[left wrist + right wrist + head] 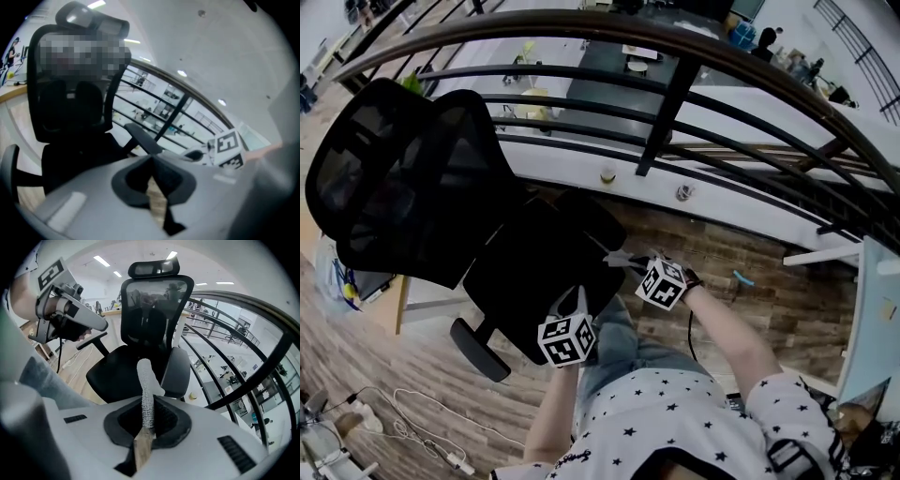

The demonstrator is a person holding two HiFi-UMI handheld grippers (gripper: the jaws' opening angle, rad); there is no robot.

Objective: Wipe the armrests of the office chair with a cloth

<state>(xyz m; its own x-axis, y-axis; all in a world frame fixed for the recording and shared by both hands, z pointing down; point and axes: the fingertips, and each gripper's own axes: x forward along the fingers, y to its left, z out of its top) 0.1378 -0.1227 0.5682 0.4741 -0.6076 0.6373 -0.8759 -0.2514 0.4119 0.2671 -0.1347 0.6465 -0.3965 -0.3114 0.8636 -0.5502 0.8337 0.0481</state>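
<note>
The office chair (403, 178) is showing black, its back a see-through mesh. The cloth (146, 390) is showing white in a fine knobbly weave. The left hand-held gripper (575, 300) and right hand-held gripper (621, 259) are carrying black-and-white square-marker cubes. The shirt (675, 422) is showing white with dark stars, and the floor (384, 375) is showing brown wood-grain planks.

You're on an open office mezzanine: mesh office chair (412, 178) on a wood-plank floor (722, 253), curved dark railing (675, 94) right behind it, desks (635, 50) and people (766, 39) on the lower level beyond. Strip lights (105, 261) overhead, cables (403, 427) loose on the floor at your left.
</note>
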